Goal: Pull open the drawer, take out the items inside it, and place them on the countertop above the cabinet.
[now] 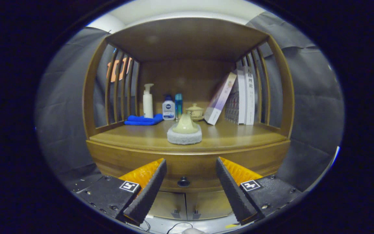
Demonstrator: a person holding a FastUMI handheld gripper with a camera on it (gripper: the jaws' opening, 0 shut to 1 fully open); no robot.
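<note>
A wooden cabinet stands ahead with a closed drawer [187,162] under its countertop [239,138]. The drawer's dark round knob [183,181] sits between my fingers and a little beyond them. My gripper [190,164] is open, fingers spread wide apart with nothing between them, level with the drawer front. A scrubbing pad with a pale handle [184,131] rests on the countertop near its front edge. What lies inside the drawer is hidden.
At the back of the countertop stand a white pump bottle [147,101] on a blue cloth [143,120], two small bottles [169,109], a lidded cup [194,112] and leaning books [235,97]. Two small cabinet doors [187,204] sit below the drawer. Slatted sides flank the shelf.
</note>
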